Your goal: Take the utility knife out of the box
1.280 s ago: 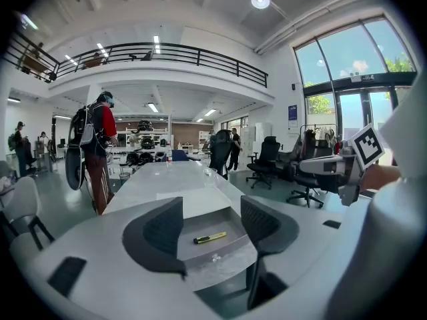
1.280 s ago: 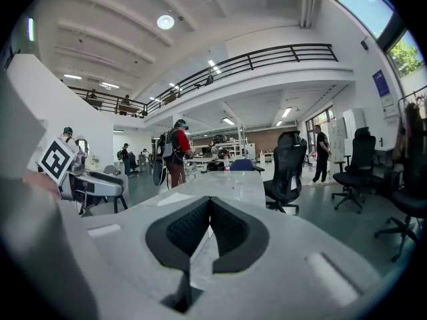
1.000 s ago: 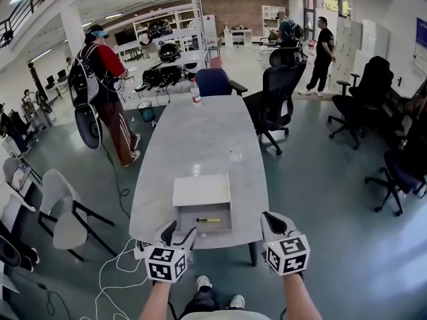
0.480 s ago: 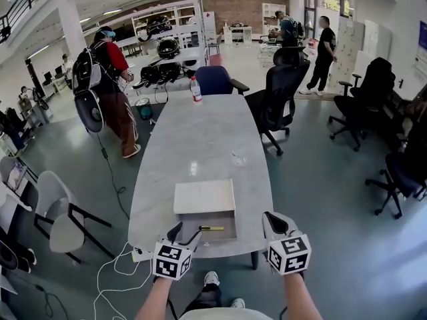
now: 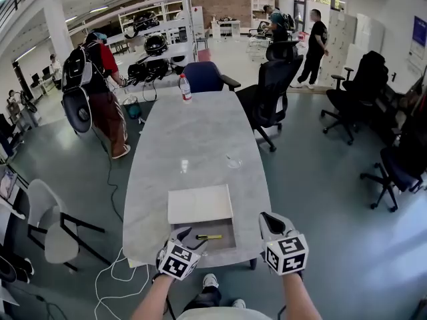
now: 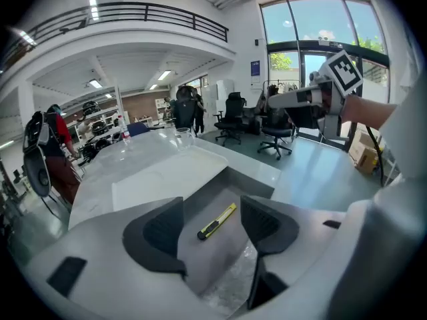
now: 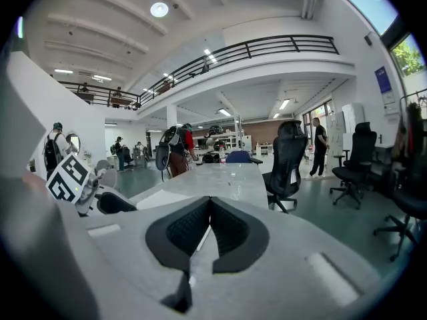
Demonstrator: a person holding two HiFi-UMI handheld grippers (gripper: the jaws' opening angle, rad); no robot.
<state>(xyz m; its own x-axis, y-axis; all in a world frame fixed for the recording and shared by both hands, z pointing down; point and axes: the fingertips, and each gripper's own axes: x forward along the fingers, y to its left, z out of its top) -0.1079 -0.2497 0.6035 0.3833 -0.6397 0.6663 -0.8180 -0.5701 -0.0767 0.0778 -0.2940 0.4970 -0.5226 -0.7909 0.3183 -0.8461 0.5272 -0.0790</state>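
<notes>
utility knife [image 5: 209,237] lies flat in the open box [image 5: 225,244] at the counter's [image 5: 193,132] near edge | left tongs [image 5: 189,240] spread wide, empty; knife just ahead between them, long axis slanting across the gap | right tongs [image 5: 271,220] pressed together, empty; left is nearer

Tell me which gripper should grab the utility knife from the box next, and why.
Left. The left gripper is at the box's near edge, jaws apart, the utility knife lined up between them in its view. The right gripper sits off to the box's right, jaws together.
</notes>
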